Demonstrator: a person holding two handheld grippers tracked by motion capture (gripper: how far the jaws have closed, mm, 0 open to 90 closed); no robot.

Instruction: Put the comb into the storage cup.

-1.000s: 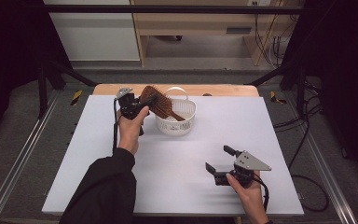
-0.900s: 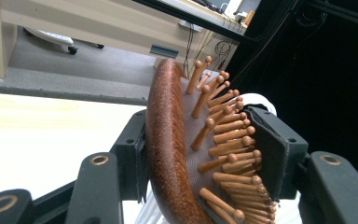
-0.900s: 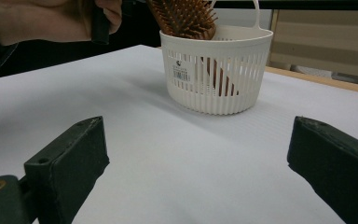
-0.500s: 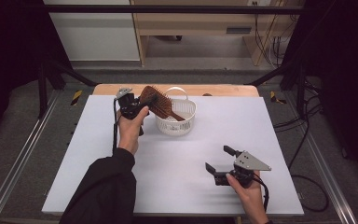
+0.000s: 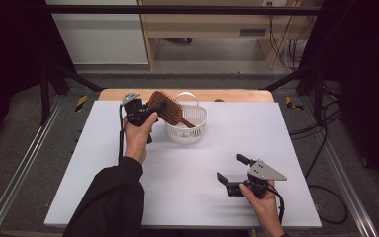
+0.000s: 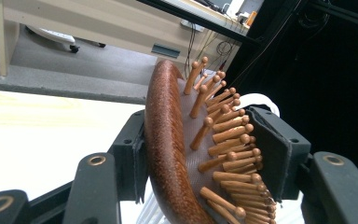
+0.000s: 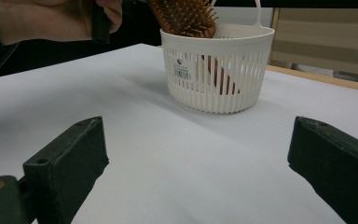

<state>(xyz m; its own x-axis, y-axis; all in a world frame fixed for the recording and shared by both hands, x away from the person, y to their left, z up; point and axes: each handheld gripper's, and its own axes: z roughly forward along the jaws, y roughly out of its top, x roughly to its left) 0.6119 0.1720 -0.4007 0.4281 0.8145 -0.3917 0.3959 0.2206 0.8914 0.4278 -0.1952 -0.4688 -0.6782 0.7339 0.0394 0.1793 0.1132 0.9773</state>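
Nothing has really moved since the earlier frames: both hands sit right where they were, and the hairbrush point(image 5: 167, 108) hangs at the same tilt over the basket point(image 5: 187, 132).

The left gripper point(image 5: 147, 112) is pinching the head of that wooden hairbrush. In the left gripper view one pad presses the smooth brown back and the other sits against the tips of the bristles point(image 6: 223, 140), so the brush head point(image 6: 168, 154) is squeezed between the two. The brush slants down to the right, with its handle poking into the white slatted basket near the back of the white table point(image 5: 286, 133). In the right gripper view you can see the handle point(image 7: 216, 74) through the basket's slats point(image 7: 242, 70), head sticking up over the rim.

The right gripper point(image 5: 231, 170) rests low on the table near the front right, well away from the basket, its jaws spread wide with nothing between them, pointing toward the basket.
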